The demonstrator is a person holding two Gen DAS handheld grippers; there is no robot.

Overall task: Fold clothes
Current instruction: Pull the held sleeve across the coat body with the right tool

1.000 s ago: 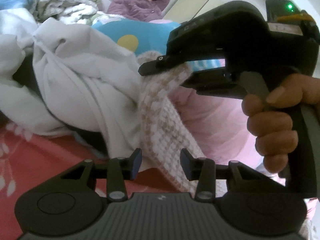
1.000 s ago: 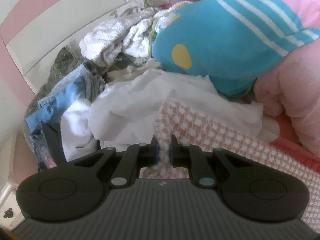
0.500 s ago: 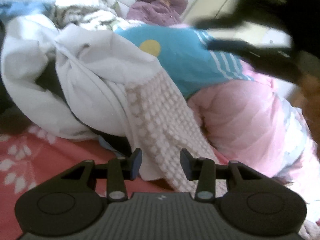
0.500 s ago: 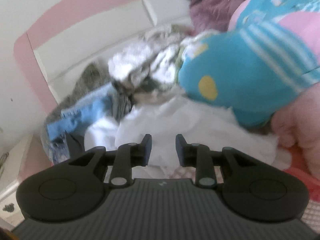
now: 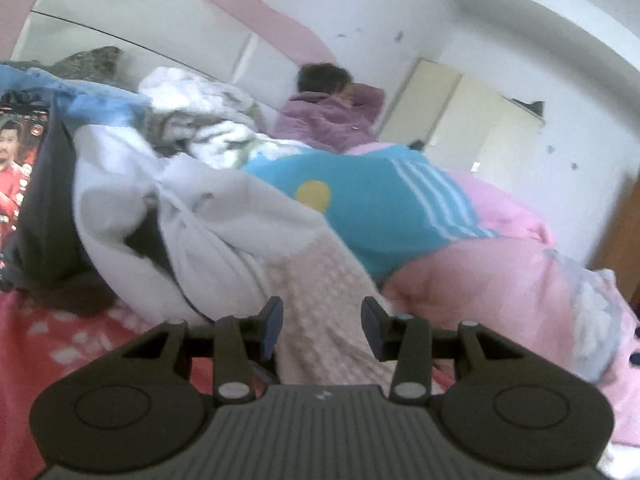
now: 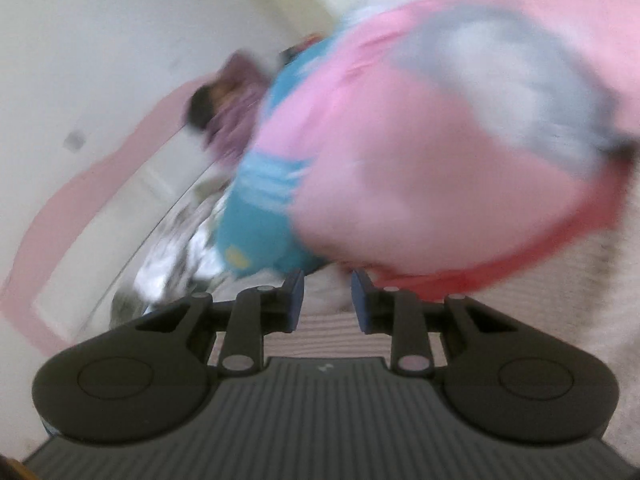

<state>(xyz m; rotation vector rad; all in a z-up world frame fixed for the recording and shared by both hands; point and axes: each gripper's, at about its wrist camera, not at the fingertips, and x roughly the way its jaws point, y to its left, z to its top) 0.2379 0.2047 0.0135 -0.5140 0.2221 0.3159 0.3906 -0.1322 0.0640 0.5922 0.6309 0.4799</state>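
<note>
A pale pink-and-white checked knit garment drapes down from the clothes pile toward my left gripper. That gripper is open; the knit lies under and between its fingers without being pinched. A crumpled white garment lies just left of the knit. My right gripper is open with nothing between its pads. Its view is blurred and rolled; it hovers over pale knit cloth, close to a bulky pink quilt.
A teal quilt with a yellow dot and the pink quilt pile up on the right. A person lies at the headboard. A dark printed garment lies at the left, on the red floral bedsheet. A cream wardrobe stands behind.
My right gripper opened, let go of the checked knit, swung fast to the right and rolled; it has left the left wrist view. My left gripper tilted upward slightly, still open.
</note>
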